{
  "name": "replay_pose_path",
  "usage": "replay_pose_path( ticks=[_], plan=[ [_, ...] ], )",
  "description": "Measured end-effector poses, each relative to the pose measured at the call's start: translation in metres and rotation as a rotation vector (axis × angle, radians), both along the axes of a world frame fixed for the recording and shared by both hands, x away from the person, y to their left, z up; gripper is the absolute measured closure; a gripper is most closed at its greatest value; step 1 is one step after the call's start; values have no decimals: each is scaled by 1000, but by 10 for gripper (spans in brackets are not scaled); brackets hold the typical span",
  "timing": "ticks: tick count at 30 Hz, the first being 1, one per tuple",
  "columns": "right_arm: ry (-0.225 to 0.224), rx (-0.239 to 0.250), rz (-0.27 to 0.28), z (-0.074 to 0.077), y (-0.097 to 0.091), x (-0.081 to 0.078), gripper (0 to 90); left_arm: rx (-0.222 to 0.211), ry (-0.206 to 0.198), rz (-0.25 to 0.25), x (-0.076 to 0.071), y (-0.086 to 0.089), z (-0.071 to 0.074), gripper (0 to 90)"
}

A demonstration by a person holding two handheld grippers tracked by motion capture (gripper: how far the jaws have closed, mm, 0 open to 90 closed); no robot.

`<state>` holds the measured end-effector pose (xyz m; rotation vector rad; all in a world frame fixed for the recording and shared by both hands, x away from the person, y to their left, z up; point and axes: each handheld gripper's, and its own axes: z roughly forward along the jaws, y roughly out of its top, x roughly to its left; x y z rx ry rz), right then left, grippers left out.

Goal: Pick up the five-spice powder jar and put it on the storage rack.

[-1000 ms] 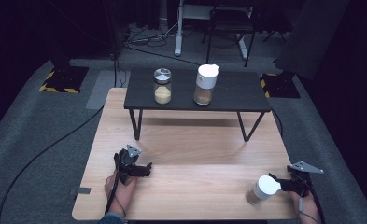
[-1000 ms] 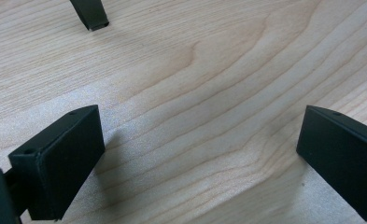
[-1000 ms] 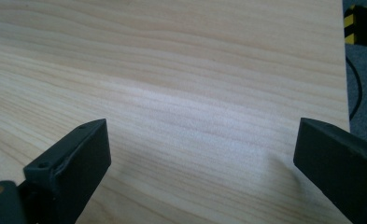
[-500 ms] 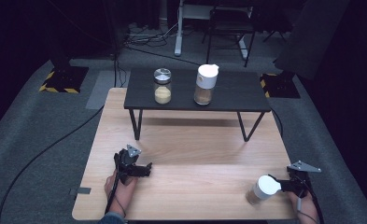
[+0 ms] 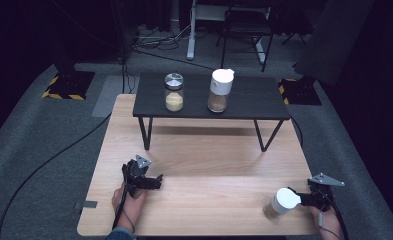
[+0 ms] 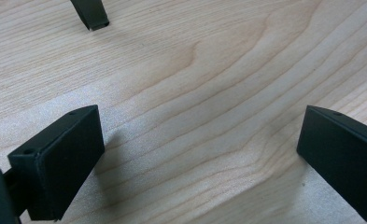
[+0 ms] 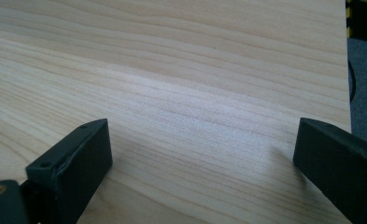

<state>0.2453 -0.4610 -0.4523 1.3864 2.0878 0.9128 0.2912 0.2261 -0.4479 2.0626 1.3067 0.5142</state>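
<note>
We saw a pale wooden table (image 5: pixel 209 200) taking up most of the high view. A black low table (image 5: pixel 254 100) stood across its far half. One foot of the low table (image 6: pixel 91 14) showed at the top of the left gripper view.

On the low table stood two jars, near one another but apart. One was a glass jar with a metal lid (image 5: pixel 174 92), yellowish stuff in its lower part. To its right was a taller white-capped jar (image 5: pixel 219 91), brown below.

A third white-lidded jar (image 5: pixel 280 204) stood on the wooden table near the front right corner. It was just beside the right gripper (image 5: pixel 314 197), on that gripper's left. From above we could not tell whether the two touched.

In its own view the right gripper (image 7: pixel 204 154) had its jaws spread wide. It had hold of nothing, with bare wood between them and the table's edge beyond the right-hand jaw.

The left gripper (image 5: pixel 156 181) lay low over the wood at the front left, well apart from the white-lidded jar. Its jaws (image 6: pixel 200 154) were likewise wide apart, with bare wood grain between them.
</note>
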Motion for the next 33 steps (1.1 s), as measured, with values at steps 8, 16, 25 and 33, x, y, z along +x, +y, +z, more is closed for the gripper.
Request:
replay_pose_path(
  ticks=[8,16,25,33],
  plan=[
    [-55,22,-1,-2,-4,-23,39,0,0,0,0,0,0,6],
    [-62,51,-3,2,-13,-46,39,0,0,0,0,0,0,6],
    [-81,90,-6,8,-16,-78,39,0,0,0,0,0,0,6],
    [-87,98,26,16,-11,-95,39,2,1,-1,0,0,0,6]
  ],
)
